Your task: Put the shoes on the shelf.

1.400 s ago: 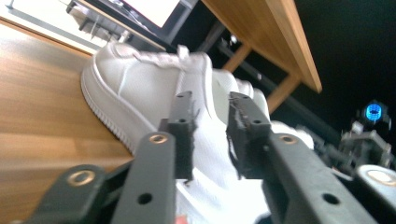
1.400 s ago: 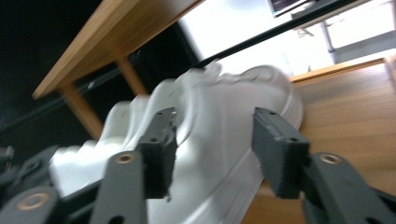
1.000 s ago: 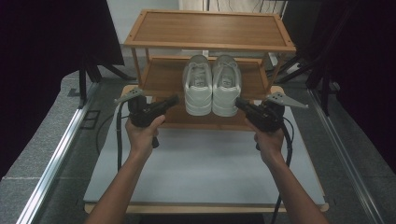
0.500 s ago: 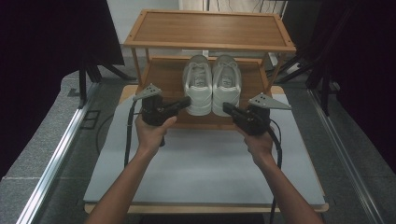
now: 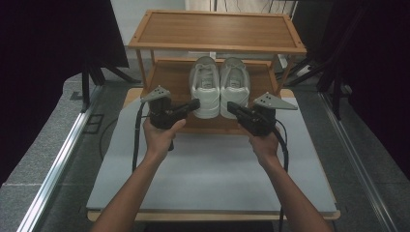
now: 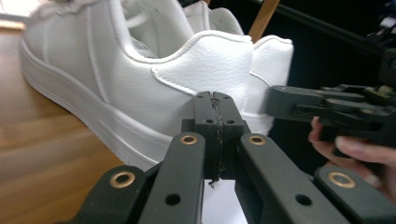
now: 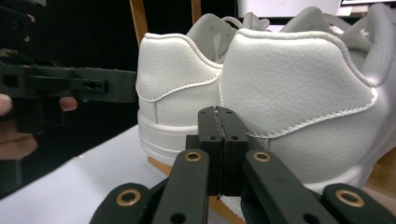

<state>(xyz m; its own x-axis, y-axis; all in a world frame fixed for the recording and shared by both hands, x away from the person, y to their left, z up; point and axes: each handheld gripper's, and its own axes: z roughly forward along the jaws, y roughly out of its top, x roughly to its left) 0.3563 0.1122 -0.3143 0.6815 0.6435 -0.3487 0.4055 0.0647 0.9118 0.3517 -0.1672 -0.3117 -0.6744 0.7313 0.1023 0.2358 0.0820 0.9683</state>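
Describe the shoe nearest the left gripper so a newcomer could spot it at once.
Find the wooden rack at the table's far edge and look at its lower shelf, where two white sneakers stand side by side with heels toward the person. The left shoe is the one meant: the shut left gripper points at its heel, not its twin's.

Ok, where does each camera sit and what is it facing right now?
High view: above the person's side, facing forward and down on the shoes; both forearms show.
Left gripper view: on the left gripper, shut, facing the heels.
Right gripper view: on the right gripper, shut, facing the same heels.
Both gripper views share the shoes and the opposite gripper.
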